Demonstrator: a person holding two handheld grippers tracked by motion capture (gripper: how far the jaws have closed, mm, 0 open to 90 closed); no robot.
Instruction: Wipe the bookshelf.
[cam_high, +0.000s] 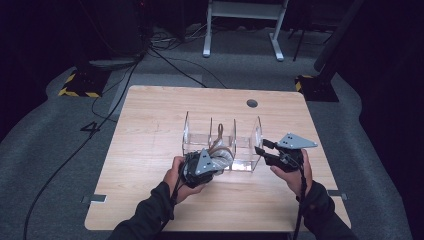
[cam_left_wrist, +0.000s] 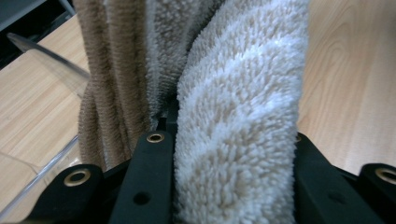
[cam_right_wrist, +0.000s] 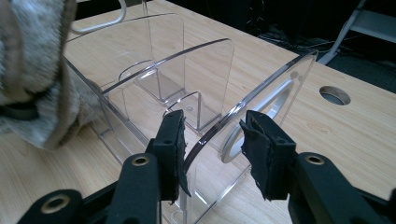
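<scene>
1. Two grippers are in your hands at the wooden table (cam_high: 150, 150), both at the clear acrylic divider rack (cam_high: 197, 142) that stands near the table's middle.
2. Your left gripper (cam_left_wrist: 233, 154) has its jaws pinching a fluffy cream towel (cam_left_wrist: 243, 116); in the left gripper view the pile bulges between the two black jaws and fills the gap completely.
3. A brown-edged fold of the same towel hangs just to the left of the pinched part in that view, beside a clear panel of the rack.
4. From the high view, the towel (cam_high: 222, 155) sits bunched at the front of the rack, at its left-middle compartments, with a thin brown strip rising between two upright dividers. Whether the bundle rests on the rack's base or is only held cannot be told.
5. Your right gripper (cam_right_wrist: 212, 144) has its jaws spread, one on either side of the rack's end panel (cam_right_wrist: 261, 93), the rounded upright plate with a circular cut-out.
6. The jaws straddle that panel's edge; whether either pad touches it cannot be told.
7. In the high view, your right gripper (cam_high: 265, 150) is at the rack's right end, well apart from your left gripper (cam_high: 202, 165).
8. A round cable hole (cam_high: 252, 103) lies in the table beyond the rack.
</scene>
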